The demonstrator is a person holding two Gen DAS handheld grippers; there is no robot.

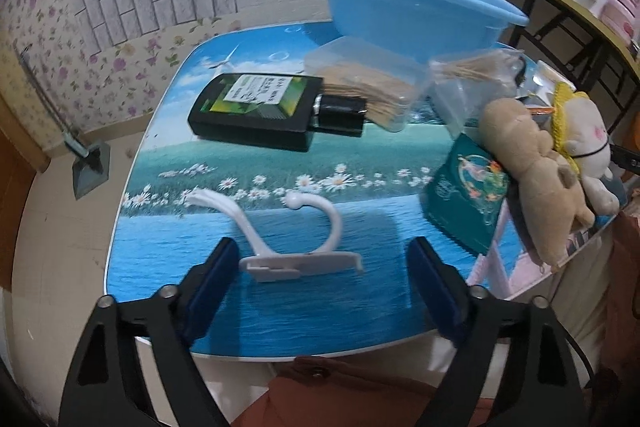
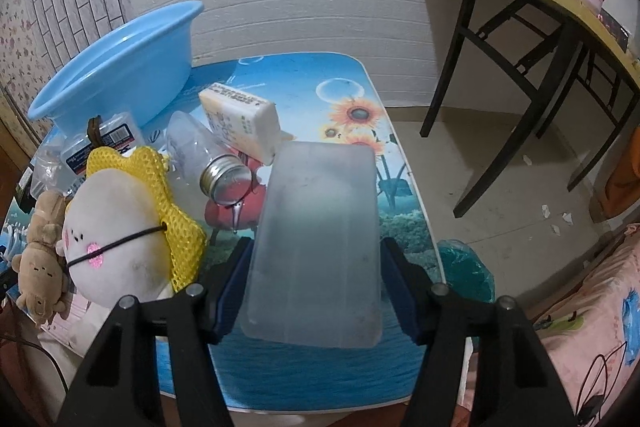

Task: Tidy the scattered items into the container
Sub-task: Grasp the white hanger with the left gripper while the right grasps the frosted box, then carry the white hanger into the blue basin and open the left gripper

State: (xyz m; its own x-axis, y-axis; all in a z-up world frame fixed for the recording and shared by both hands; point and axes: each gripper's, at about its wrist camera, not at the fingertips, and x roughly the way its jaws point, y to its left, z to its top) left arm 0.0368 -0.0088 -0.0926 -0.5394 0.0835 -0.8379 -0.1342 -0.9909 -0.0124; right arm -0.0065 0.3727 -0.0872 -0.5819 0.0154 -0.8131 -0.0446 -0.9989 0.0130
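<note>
A light blue basin (image 1: pixel 400 7) (image 2: pixel 112 67) stands at the back of the picture-printed table (image 1: pixel 320 315). My left gripper (image 1: pixel 322 263) is open, its blue pads on either side of a white plastic hook (image 1: pixel 296 259) that lies on the table, neither touching it. My right gripper (image 2: pixel 316 259) is shut on a frosted translucent box (image 2: pixel 320 227); both fingertips meet its long sides low over the table (image 2: pixel 312 95).
A black bottle (image 1: pixel 256 115), a clear toothpick box (image 1: pixel 360 87), a green pack (image 1: pixel 464 195), a brown plush (image 1: pixel 536 167) and a white plush (image 2: pixel 116 239) crowd the table. A metal-capped bottle (image 2: pixel 204 155) and white carton (image 2: pixel 240 119) lie before the basin. A desk (image 2: pixel 520 7) stands at the right.
</note>
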